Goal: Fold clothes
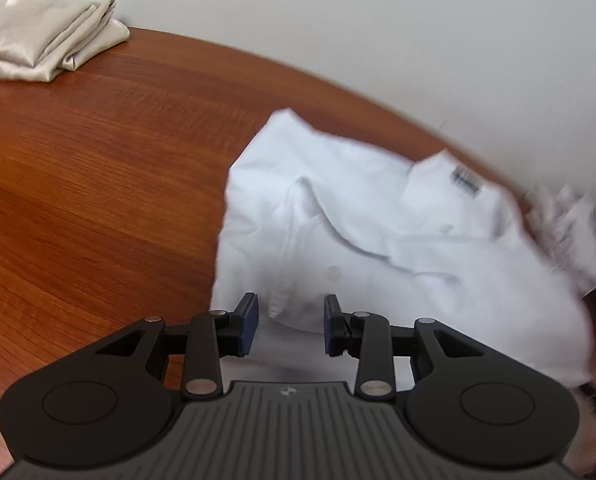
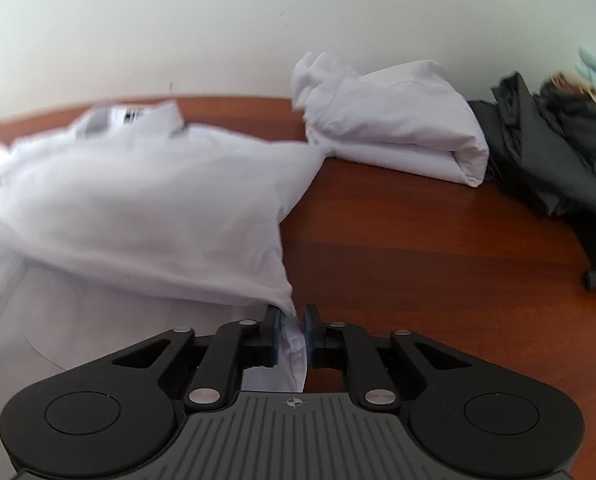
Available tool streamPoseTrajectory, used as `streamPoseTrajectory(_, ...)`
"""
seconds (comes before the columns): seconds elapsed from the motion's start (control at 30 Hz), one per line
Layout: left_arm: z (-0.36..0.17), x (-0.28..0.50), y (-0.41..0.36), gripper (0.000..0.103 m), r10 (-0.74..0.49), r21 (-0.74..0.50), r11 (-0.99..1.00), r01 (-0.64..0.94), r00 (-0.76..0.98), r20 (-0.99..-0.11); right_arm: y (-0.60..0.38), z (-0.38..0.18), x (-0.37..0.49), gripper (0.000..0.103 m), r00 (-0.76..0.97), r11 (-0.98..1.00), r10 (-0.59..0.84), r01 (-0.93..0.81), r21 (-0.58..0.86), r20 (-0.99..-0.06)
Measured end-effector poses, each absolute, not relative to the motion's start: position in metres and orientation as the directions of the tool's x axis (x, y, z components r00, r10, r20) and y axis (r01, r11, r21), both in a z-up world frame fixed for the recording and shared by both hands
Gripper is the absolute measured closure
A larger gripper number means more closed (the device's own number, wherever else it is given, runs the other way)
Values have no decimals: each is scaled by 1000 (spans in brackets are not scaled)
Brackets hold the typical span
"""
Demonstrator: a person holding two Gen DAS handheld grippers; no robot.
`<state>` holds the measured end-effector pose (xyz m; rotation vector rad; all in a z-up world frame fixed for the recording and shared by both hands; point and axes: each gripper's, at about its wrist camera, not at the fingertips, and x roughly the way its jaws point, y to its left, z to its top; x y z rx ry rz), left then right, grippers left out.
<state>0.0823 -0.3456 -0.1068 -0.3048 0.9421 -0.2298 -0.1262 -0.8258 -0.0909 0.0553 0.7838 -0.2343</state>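
Blur smears white shirt [image 2: 138, 208] pinched in right hand-held gripper [image 2: 292, 334]; left hand-held gripper [image 1: 291, 322] gapes.

White collared cotton shirt with buttons [image 1: 377, 232], partly folded, spread over right half of left wrist view on brown wood table. Collar with dark label toward upper right. Soft, a bit wrinkled, blurry at edges.
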Motion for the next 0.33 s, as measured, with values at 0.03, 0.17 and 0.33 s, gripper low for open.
streamPoseTrajectory(0.03, -101, 80, -343, 61, -341, -378, 924, 62, 582, -738, -829, -85, -128, 78, 687, 971, -180, 239, -15, -704)
streamPoseTrajectory(0.17, -82, 82, -342, 61, -380, -425, 902, 79, 615, -692, -829, -61, -125, 75, 708, 969, -182, 248, -2, -682)
streamPoseTrajectory(0.33, -86, 101, -363, 61, -390, -407, 906, 116, 603, -696, -814, -40, -103, 74, 741, 979, -176, 199, -38, -647)
